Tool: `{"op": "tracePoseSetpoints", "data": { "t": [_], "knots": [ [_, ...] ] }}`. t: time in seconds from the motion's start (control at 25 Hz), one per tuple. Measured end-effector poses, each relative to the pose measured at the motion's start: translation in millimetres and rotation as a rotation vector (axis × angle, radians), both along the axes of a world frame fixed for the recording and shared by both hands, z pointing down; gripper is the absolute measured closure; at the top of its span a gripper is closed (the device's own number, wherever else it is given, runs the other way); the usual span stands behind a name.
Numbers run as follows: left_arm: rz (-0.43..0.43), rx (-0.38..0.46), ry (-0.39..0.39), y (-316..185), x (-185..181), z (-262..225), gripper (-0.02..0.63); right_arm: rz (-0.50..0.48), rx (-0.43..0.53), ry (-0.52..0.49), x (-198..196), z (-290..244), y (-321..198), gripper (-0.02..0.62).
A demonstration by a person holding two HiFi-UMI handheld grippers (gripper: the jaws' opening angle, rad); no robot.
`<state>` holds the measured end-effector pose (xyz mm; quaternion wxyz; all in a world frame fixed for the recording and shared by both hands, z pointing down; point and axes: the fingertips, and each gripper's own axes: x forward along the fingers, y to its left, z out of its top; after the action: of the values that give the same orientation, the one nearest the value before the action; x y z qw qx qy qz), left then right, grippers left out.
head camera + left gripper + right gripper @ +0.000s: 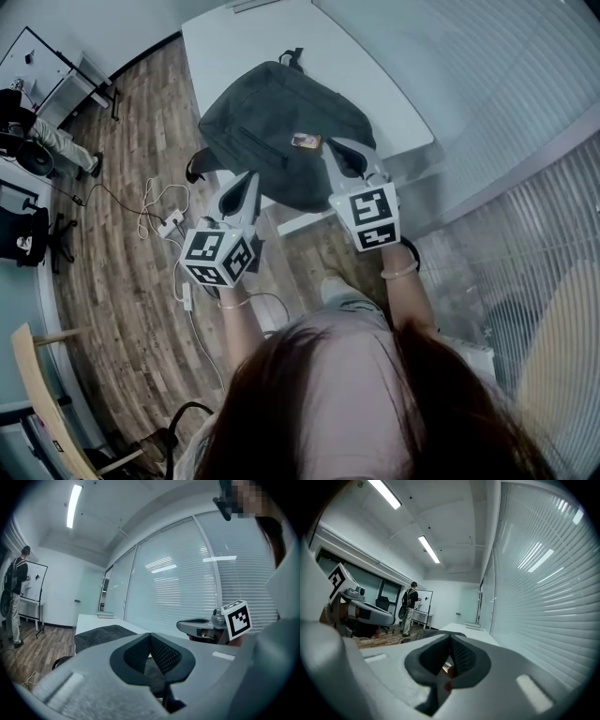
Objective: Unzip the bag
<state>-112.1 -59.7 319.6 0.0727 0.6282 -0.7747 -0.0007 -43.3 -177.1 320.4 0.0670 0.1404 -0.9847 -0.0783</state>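
Left of the dark grey fabric backpack (281,122), white cables (155,211) trail over the wood-plank floor (122,309). The backpack lies flat on the white rectangular table (244,37), reaching its near edge. The left gripper (251,178) hovers at the backpack's near left edge, jaws pressed together on nothing. The right gripper (333,145), just right of the backpack's small orange label (306,141), is likewise closed and empty.

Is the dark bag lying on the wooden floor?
No, the bag rests on top of the white table.
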Motion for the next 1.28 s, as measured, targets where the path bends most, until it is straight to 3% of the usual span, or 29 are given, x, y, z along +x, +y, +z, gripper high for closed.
{"op": "tracePoseSetpoints", "data": {
  "t": [0.64, 1.28],
  "knots": [
    [-0.052, 0.068, -0.037, 45.2, 24.0, -21.3, 0.597, 0.019, 0.009, -0.054, 30.1, -17.4, 42.2, 0.592],
    [-0.086, 0.083, -0.056, 79.2, 50.4, -26.9, 0.597, 0.005, 0.022, -0.058, 56.9, -21.6, 71.2, 0.592]
  ]
}}
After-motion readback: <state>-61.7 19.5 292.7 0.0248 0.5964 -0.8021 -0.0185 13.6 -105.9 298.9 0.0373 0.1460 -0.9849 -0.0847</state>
